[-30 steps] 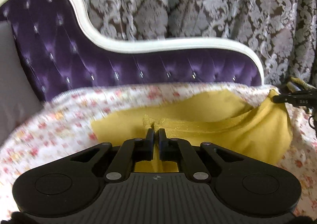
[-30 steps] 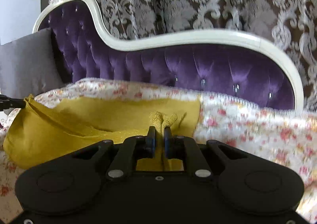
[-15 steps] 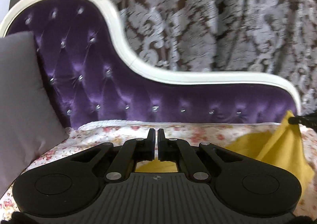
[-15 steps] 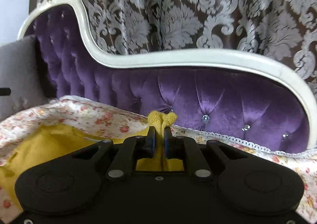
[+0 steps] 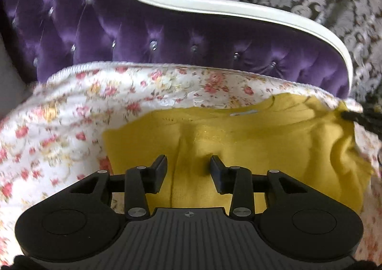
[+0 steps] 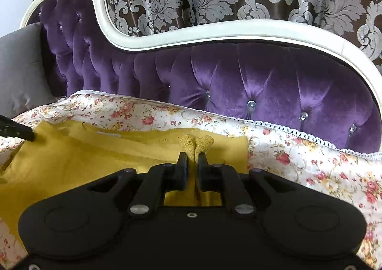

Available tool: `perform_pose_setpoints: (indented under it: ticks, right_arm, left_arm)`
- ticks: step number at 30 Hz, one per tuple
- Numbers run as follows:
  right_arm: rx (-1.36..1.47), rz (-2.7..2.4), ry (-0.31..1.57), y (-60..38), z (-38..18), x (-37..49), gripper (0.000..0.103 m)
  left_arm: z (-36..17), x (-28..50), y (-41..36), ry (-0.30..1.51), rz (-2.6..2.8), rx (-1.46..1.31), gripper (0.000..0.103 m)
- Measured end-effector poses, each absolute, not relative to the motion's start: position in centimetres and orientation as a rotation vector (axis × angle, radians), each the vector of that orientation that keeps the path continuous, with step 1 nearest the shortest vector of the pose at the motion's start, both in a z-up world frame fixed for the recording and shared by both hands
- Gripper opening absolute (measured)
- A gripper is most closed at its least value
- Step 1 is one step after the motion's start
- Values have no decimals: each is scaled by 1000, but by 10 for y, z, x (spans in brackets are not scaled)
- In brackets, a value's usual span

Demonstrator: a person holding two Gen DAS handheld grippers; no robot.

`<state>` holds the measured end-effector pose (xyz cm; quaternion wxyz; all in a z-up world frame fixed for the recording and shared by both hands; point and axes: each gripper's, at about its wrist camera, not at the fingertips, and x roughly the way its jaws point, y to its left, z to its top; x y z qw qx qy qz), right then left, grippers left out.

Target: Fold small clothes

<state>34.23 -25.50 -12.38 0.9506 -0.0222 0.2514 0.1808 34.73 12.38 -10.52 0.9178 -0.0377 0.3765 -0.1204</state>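
Yellow garment [image 5: 250,150] lying on the floral cover [image 5: 95,102] in front of the purple sofa back [image 6: 262,83]. Right tongs [image 6: 192,159] clenched on a bunched garment edge; left tongs [image 5: 188,164] opening above the garment, pads clear of the cloth.

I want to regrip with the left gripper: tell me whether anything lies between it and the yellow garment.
Nothing visible does. The left gripper, jaws opening, hangs right over the mustard-yellow knit garment spread on the floral cover; only bare fabric shows between its fingers.
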Motion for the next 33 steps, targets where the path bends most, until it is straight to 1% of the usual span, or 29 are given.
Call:
perform_pose_setpoints:
  ticks: [5,8,10,15,18,19,20,21,22,25,28,33]
  right_arm:
    - [-33,368,514,-259,-123,339,16]
    - [-24,366,520,-259,-127,338,16]
    - [-21,367,523,-259,-129,337,16]
    - [-20,372,532,-261,-134,334,16]
    - [-11,367,537,-263,-137,334,16]
    - [-7,366,536,-263,-138,333,16]
    - [-6,365,535,-264,-138,333,16]
    - [-8,366,534,-264,-138,332,16]
    - [-9,366,533,-264,-137,331,16]
    - [-11,364,530,-264,-136,330,16]
    - [-12,359,511,-265,-132,327,16]
    - [-19,371,459,-262,-113,333,16]
  left_arm:
    - [-104,344,142,734,-194,-205,38]
    - [-107,351,153,744,-139,-289,38]
    - [-109,355,146,770,-131,-241,38]
    - [-109,344,103,758,-241,18,39]
    - [-115,349,95,794,-252,32,39]
    - [-118,351,96,803,-257,16,38]
    - [-119,351,97,802,-263,-1,33]
    - [-118,350,99,788,-272,-23,11]
    - [-117,348,100,775,-277,-39,4]
    - [-113,338,99,725,-297,-39,4]
    - [-105,323,95,647,-236,19,4]
    - [-83,317,106,536,-144,33,4]
